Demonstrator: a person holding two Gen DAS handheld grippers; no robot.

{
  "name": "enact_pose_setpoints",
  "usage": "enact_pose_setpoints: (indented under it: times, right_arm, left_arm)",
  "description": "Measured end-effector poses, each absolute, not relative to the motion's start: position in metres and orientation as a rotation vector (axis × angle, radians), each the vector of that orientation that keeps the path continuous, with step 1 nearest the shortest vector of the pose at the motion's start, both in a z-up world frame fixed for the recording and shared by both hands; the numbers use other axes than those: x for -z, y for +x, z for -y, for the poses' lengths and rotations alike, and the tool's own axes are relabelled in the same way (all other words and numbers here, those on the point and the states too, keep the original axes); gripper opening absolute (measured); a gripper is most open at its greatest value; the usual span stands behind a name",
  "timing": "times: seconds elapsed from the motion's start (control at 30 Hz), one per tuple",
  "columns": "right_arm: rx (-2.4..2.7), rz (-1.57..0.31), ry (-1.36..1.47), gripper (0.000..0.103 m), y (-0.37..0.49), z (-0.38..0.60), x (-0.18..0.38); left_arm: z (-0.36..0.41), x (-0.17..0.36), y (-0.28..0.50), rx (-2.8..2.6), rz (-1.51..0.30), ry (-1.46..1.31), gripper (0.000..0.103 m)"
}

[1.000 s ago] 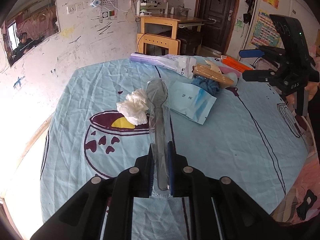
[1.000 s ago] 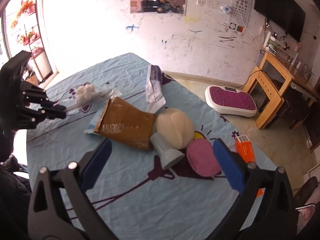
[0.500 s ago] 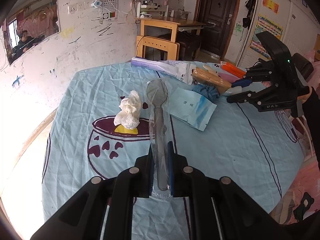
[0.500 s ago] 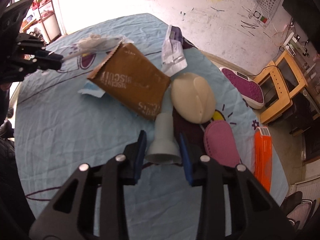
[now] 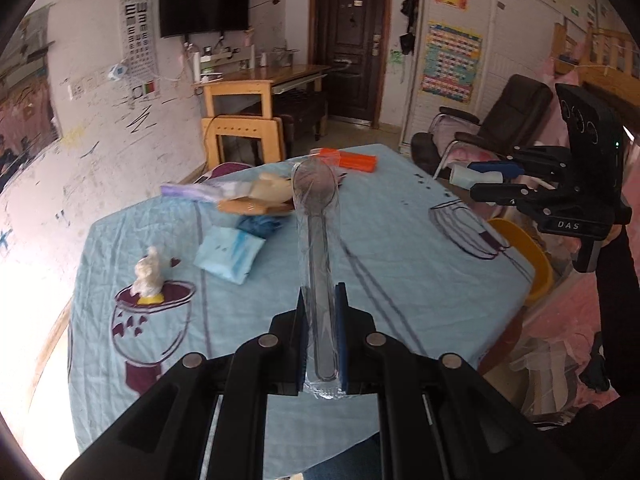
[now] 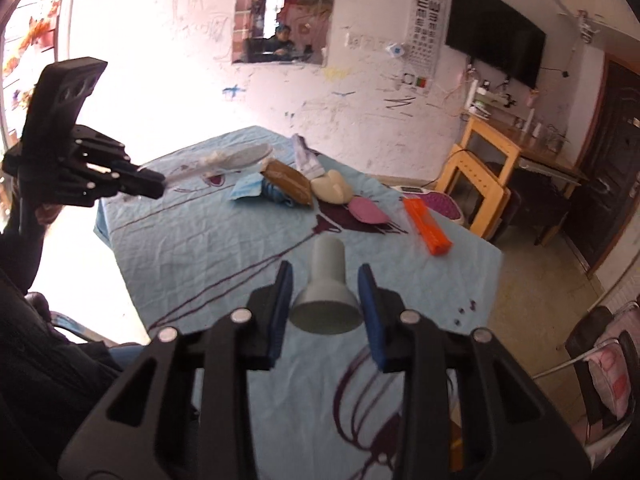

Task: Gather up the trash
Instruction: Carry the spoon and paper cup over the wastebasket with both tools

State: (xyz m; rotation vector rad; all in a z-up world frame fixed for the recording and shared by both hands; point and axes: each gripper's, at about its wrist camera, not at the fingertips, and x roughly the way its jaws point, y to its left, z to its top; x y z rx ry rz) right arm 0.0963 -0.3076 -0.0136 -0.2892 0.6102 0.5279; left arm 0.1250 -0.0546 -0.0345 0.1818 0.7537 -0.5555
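My left gripper point(image 5: 320, 304) is shut on a plastic spoon in a clear wrapper point(image 5: 318, 224), held above the blue tablecloth point(image 5: 400, 272). It also shows in the right wrist view point(image 6: 160, 186) with the spoon point(image 6: 236, 159) sticking out. My right gripper point(image 6: 325, 280) is shut on a grey funnel-shaped cap point(image 6: 326, 292), lifted off the table; it shows at the right in the left wrist view point(image 5: 490, 180). Crumpled tissue point(image 5: 147, 276), a blue packet point(image 5: 230, 254), a brown biscuit bag point(image 6: 290, 181) and a purple-white wrapper point(image 5: 192, 191) lie on the cloth.
An orange box point(image 6: 426, 224), a pink pad point(image 6: 366, 212) and a cream bun-shaped thing point(image 6: 331, 191) lie at the far side. A yellow bin point(image 5: 528, 256) stands beside the table's right edge. A dark chair point(image 5: 496, 128) and a wooden desk point(image 5: 256, 100) stand beyond.
My right gripper has lifted the grey cap off the table and pulled back to the right. My left gripper has risen and swung right with the spoon.
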Motion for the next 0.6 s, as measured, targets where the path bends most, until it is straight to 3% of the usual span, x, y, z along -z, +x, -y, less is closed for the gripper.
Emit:
enact_pose_setpoints:
  times: [0.33,0.6]
  right_arm:
    - [-0.079,-0.675,-0.148,0.032,0.026,0.454,0.042]
    - [0.089,-0.724,-0.032,0.032,0.019,0.518,0.088]
  left_arm:
    - [0.233,0.025,0.115,0.916,-0.714,0.288,0.008]
    - [0.36,0.055,0.105,1.078,-0.788,0.395,0.008]
